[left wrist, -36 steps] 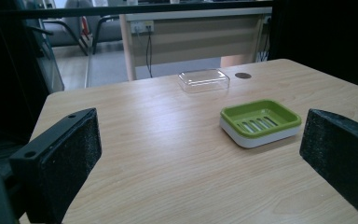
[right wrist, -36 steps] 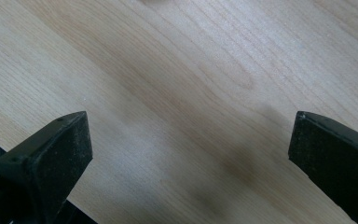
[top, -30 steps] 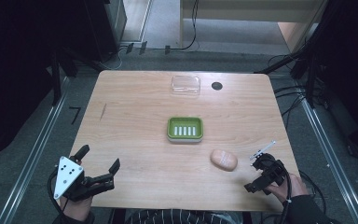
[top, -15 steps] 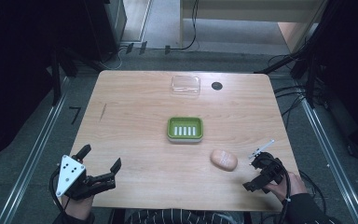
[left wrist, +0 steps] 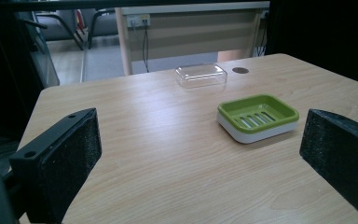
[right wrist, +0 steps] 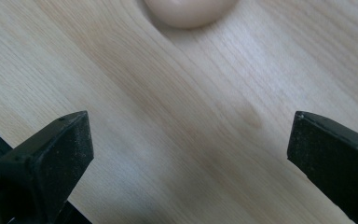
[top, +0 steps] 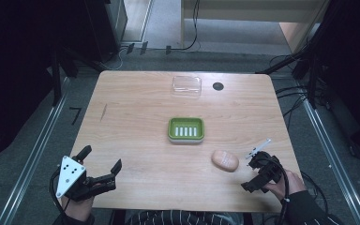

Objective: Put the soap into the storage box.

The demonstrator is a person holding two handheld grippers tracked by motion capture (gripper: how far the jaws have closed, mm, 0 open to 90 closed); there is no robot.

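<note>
A peach soap bar (top: pixel 225 160) lies on the wooden table (top: pixel 136 108), in front and to the right of a green slotted soap dish (top: pixel 185 130) at the middle. My right gripper (top: pixel 251 172) hovers open just right of the bar, angled down at the table. In the right gripper view the bar (right wrist: pixel 189 10) sits at the top edge, beyond the wide jaws (right wrist: pixel 189 135). My left gripper (top: pixel 101 158) stands open at the table's near left corner, empty. Its view looks past its jaws (left wrist: pixel 199 128) to the dish (left wrist: pixel 257 116).
A clear plastic lid (top: pixel 186 86) rests near the far edge, with a small black disc (top: pixel 218 86) to its right. In the left gripper view the lid (left wrist: pixel 201 75) lies behind the dish. Metal rails and cables run along the floor on both sides.
My right gripper has edged slightly toward the soap bar. The left gripper and the objects on the table have stayed where they were.
</note>
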